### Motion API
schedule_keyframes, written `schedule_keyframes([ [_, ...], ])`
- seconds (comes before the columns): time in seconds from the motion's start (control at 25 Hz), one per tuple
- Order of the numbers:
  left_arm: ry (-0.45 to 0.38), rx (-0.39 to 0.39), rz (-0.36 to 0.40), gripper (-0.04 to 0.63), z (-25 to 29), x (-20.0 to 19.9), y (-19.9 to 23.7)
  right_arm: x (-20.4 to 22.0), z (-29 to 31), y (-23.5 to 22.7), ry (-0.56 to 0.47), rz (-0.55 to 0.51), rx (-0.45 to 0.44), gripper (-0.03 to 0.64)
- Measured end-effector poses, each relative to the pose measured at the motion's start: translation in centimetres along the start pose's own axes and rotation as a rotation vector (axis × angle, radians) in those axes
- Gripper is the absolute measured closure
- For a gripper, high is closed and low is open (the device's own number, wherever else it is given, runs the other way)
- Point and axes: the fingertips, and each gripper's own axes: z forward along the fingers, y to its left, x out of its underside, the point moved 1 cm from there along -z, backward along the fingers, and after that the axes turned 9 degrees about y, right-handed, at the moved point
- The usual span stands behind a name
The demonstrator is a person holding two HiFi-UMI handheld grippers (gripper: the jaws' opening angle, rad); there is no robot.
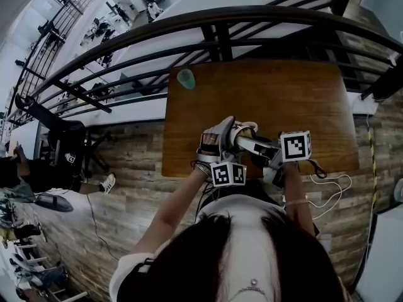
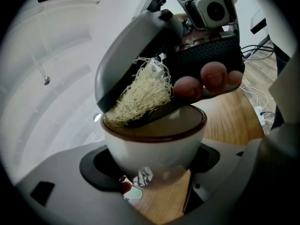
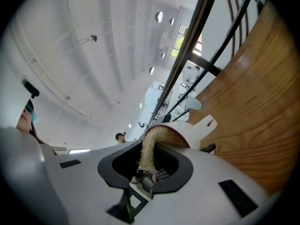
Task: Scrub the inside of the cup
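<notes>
The left gripper (image 2: 151,170) is clamped around the lower body of the white cup (image 2: 154,146), holding it over the near edge of the desk (image 1: 283,99). It looks like glazed ceramic, so probably stiff, slick and breakable, and that low, firm hold suits it. A soft, fibrous scrubber (image 2: 138,95) presses on the cup's rim. The right gripper (image 3: 146,172) pinches it between narrowly set jaws.

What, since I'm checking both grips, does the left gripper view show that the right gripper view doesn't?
Only the left gripper view: the left gripper clamping the cup by its white wall, and fingers around the right gripper. Only the right gripper view: the cup's handle, the railing and a teal cup farther off. Both: the loofah scrubber in the right gripper at the brown rim, over the wooden table.
</notes>
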Motion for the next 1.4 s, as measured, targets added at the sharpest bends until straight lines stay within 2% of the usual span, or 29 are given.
schedule_keyframes([
  [0.44,0.002,-0.063,-0.052,0.189,0.4,0.1,1.3,-1.5,-0.5,0.0,-0.109,0.121,-0.1,0.534],
  [0.6,0.0,-0.067,-0.057,0.189,0.6,0.1,1.6,-1.8,-0.4,0.0,-0.112,0.131,-0.112,0.534],
  [0.96,-0.002,0.021,-0.057,0.189,0.4,0.8,0.5,-1.4,0.5,-0.3,0.016,0.028,-0.016,0.534],
  [1.16,-0.019,0.057,-0.007,0.189,0.8,1.2,0.1,-1.4,1.0,-0.2,0.106,-0.041,0.032,0.534],
  [1.4,-0.027,0.098,-0.009,0.189,0.3,0.9,0.2,-0.8,1.1,0.0,0.227,-0.143,0.089,0.534],
])
